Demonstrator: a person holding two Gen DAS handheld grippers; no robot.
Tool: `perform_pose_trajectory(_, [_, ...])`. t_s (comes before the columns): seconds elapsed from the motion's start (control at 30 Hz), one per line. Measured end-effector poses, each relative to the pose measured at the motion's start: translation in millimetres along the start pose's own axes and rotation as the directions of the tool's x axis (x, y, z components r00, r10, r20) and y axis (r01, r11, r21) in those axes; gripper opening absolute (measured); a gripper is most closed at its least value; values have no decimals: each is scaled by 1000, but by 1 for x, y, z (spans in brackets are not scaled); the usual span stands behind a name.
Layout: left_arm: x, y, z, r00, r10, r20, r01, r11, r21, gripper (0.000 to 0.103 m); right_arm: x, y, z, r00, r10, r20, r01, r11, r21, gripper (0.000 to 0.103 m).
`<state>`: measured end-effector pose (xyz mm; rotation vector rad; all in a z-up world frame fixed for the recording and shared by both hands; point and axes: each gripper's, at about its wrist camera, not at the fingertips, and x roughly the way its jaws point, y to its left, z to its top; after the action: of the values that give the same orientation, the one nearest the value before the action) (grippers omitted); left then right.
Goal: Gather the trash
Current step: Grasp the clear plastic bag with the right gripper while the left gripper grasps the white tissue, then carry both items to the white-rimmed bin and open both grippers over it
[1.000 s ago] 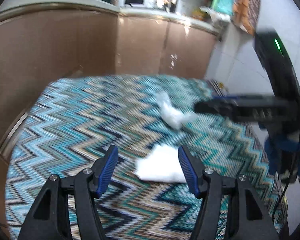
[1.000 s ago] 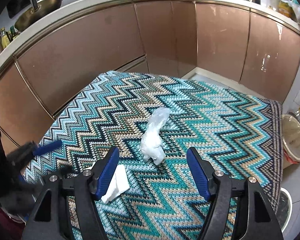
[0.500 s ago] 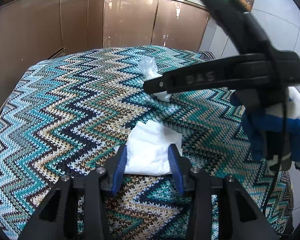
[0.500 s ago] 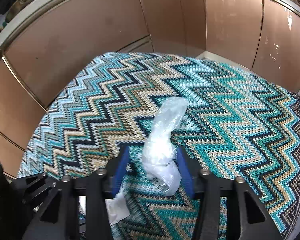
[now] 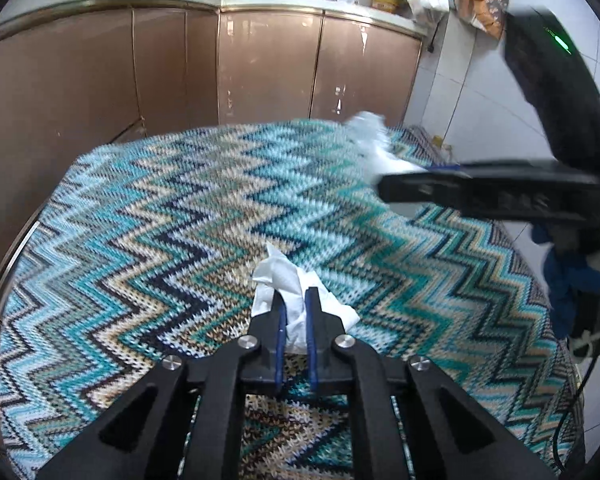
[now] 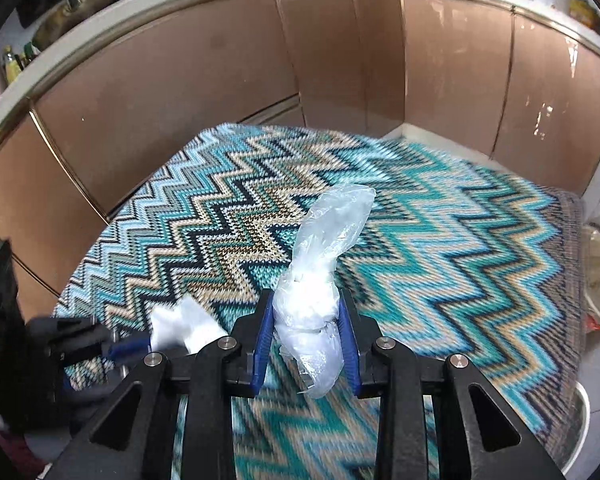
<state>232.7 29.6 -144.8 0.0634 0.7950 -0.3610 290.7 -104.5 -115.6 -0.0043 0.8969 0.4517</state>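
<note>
Left claw (image 5: 294, 312) is pinched nearly closed on the crumpled white tissue (image 5: 288, 280), which bunches up between the blue pads and sticks out above them, over the zigzag-patterned cloth on the table (image 5: 160, 216). Right claw (image 6: 306, 320) is clamped on the clear plastic bag wad (image 6: 316, 284), twisted neck pointing up and forward past the fingertips, tail hanging below the pads; whether either piece is clear of the cloth I can't tell. Both claws sit near each other above the table, brown cabinet fronts (image 6: 180, 80) behind.
</note>
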Motion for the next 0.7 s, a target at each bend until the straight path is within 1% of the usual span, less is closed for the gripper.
perform_pose_trajectory(0.23, [-37,-30,13,998,-2,70,0,1000,28,7,-80,-21,-29,994,-36,101,32,999,35,31])
perform_pose_trajectory(0.33, [-49,-41,18,996,0,94,-4,999,40,7,-112,-29,-44,990,-60,129,54,998,44,31])
perform_pose_trajectory(0.43, [-61,-56,21,992,30,119,-35,998,45,7,-140,-35,-61,986,-80,146,74,996,46,31])
perform_pose_trajectory(0.53, [-73,-72,16,989,58,139,-66,997,51,7,-162,-38,-81,984,-88,155,81,996,48,31])
perform_pose_trajectory(0.63, [-86,-90,9,982,85,171,-97,993,63,7,-174,-37,-103,984,-95,152,90,995,42,31])
perform_pose_trajectory(0.7, [-95,-100,5,979,90,185,-104,992,68,7,-181,-38,-115,984,-95,152,89,995,48,31])
